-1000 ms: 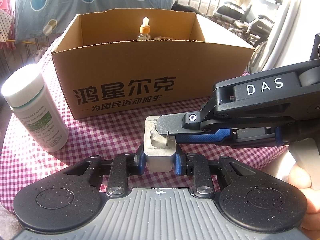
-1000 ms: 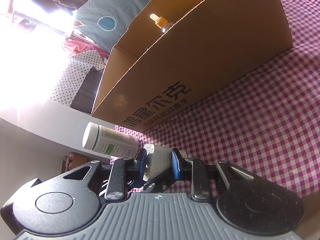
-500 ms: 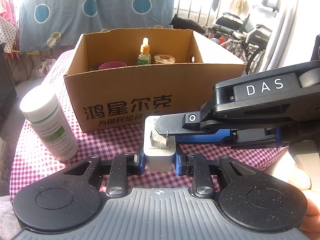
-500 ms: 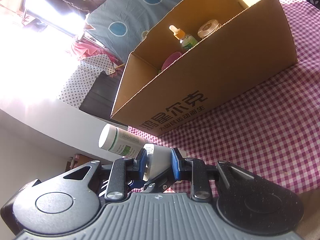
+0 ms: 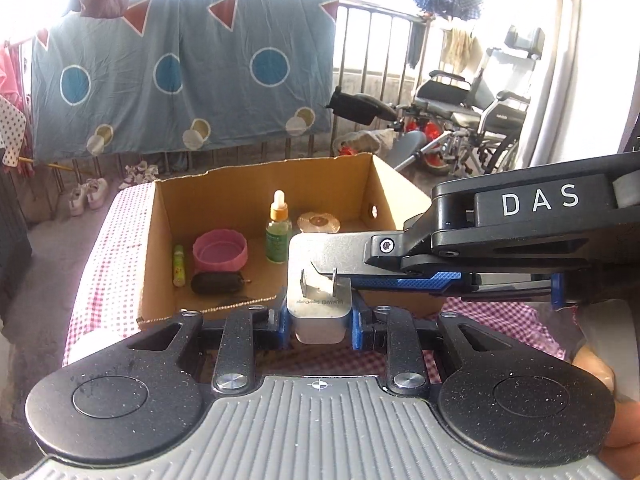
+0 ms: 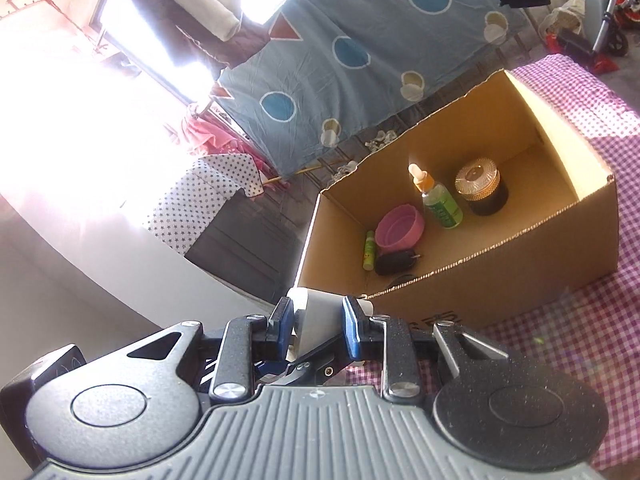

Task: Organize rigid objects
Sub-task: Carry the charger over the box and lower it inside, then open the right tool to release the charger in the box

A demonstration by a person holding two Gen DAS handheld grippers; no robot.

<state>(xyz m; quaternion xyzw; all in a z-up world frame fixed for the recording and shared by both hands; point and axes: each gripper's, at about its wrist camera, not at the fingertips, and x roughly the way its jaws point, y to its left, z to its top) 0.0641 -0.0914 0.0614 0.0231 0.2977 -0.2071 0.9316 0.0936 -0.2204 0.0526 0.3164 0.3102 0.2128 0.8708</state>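
Note:
A white charger plug (image 5: 320,316) with two metal prongs is held above the table, just short of the near wall of the open cardboard box (image 5: 160,240). My left gripper (image 5: 320,320) is shut on its lower body between the blue pads. My right gripper (image 5: 332,270) reaches in from the right and is shut on the plug's upper part, beside the prongs. In the right wrist view the plug (image 6: 316,316) sits between the right gripper's (image 6: 316,320) blue pads, with the box (image 6: 520,280) ahead on the right.
Inside the box are a green dropper bottle (image 5: 279,236), a pink bowl (image 5: 220,250), a green tube (image 5: 179,264), a black oval thing (image 5: 216,283) and a gold-lidded jar (image 6: 480,188). The pink checked tablecloth (image 6: 560,340) ends at the left. A hand (image 5: 600,364) shows at the right.
Both grippers have risen together with the plug, and both views now look down into the box. The white bottle on the left has dropped almost out of sight.

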